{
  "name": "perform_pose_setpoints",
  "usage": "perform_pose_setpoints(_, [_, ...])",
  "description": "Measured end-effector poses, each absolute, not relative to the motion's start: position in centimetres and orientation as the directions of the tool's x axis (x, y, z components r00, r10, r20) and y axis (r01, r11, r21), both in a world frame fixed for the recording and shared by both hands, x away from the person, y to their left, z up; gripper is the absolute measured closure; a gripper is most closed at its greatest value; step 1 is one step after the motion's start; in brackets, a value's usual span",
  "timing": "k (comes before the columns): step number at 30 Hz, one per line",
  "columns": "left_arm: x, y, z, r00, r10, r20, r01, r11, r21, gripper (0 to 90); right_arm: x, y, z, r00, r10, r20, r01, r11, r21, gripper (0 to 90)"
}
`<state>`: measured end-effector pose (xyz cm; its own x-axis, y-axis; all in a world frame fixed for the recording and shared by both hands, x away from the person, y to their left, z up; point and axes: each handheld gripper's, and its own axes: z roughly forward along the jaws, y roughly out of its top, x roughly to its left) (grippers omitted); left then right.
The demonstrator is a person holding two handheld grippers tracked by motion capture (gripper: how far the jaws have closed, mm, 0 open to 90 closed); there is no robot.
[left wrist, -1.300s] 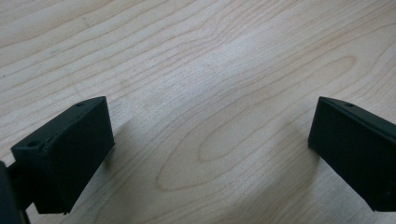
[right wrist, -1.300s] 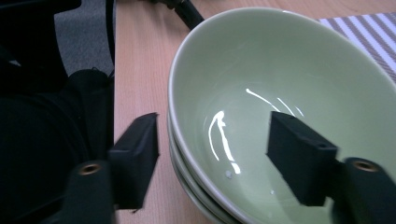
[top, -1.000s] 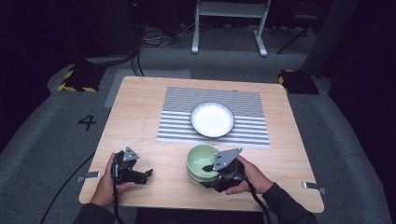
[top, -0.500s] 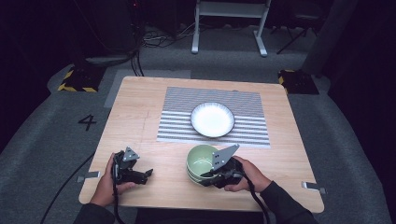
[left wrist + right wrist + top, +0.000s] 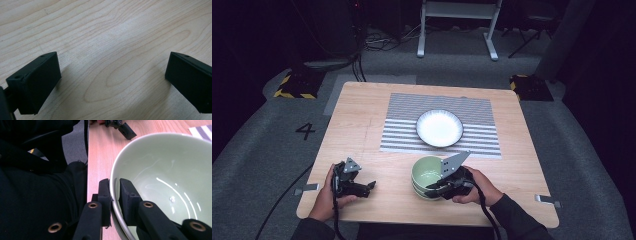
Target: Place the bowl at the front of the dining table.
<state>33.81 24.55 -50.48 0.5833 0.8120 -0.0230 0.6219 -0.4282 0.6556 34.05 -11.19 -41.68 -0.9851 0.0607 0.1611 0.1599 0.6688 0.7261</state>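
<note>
A pale green bowl [image 5: 428, 172] stands near the table's front edge, stacked in a second green bowl [image 5: 424, 192]. My right gripper [image 5: 435, 187] is shut on the top bowl's near rim. Its jaws have just been closing on that rim. In the right gripper view one pad [image 5: 104, 192] sits outside the bowl [image 5: 162, 177] and the other inside, both pressing the wall. My left gripper [image 5: 368, 187] rests on the wood at the front left, open, with bare table between its pads [image 5: 37, 80].
A white plate [image 5: 439, 128] lies on a striped mat [image 5: 404, 120] in the middle of the wooden table [image 5: 357, 115], just behind the bowls. The table's front edge runs close beneath both hands. My left gripper [image 5: 122, 127] appears far off in the right gripper view.
Both hands and the bowls stay where they were. No shift shows in the high view.
</note>
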Motion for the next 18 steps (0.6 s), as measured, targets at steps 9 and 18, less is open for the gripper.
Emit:
perform_pose_setpoints(9, [33.8, 24.5, -50.5, 0.581, 0.813, -0.023, 0.623, -0.427, 0.656, 0.1, 34.2, -11.4, -40.9, -0.983, 0.074, 0.167, 0.175, 0.632, 0.755, 82.8])
perform_pose_setpoints(18, [33.8, 24.5, -50.5, 0.582, 0.813, -0.023, 0.623, -0.427, 0.656, 0.2, 33.9, -11.3, -40.6, -0.99, 0.076, 0.12, 0.14, 0.636, 0.759, 82.9])
